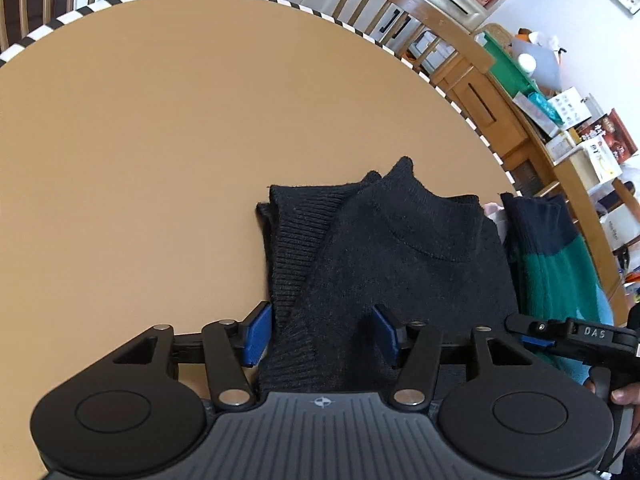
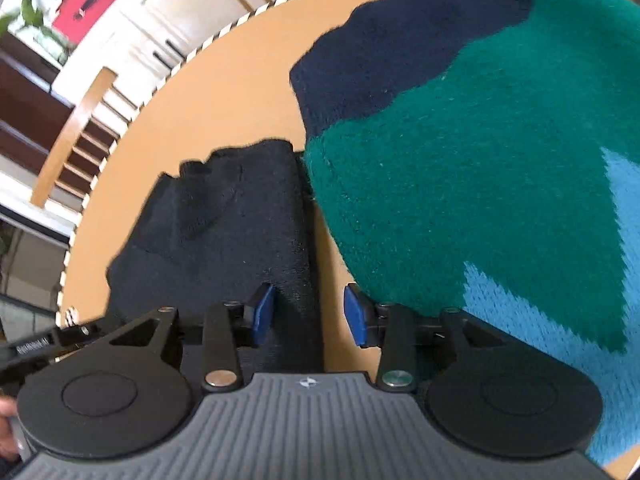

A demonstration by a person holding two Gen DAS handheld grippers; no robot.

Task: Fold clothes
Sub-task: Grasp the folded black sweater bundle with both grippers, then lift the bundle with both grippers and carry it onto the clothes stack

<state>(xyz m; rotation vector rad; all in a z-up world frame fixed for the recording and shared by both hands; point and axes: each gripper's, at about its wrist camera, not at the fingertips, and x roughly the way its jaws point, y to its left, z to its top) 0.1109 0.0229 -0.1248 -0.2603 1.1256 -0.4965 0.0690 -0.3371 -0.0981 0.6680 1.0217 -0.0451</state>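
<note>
A black sweater [image 1: 384, 256] lies folded into a compact rectangle on the round tan table [image 1: 132, 140], whose rim is banded in black and white. It is a fine, slightly fuzzy knit with a ribbed hem turned up along its left side and a curved collar seam near the top. The left gripper [image 1: 322, 334] hovers over its near edge with its blue pads spread apart, pressing nothing; the left pad [image 1: 256, 334] sits just off the cloth's edge. The right gripper [image 2: 310, 316] is likewise released, its pads clear of the fabric, over the sweater's right edge and a strip of bare table.

Only the right wrist view shows the coarse, chunky knit of a second sweater [image 2: 472, 168] up close, in navy, green and light blue blocks, just beside the black one. Only the left wrist view shows wooden chairs [image 1: 404, 12] and cluttered shelves [image 1: 576, 132] behind.
</note>
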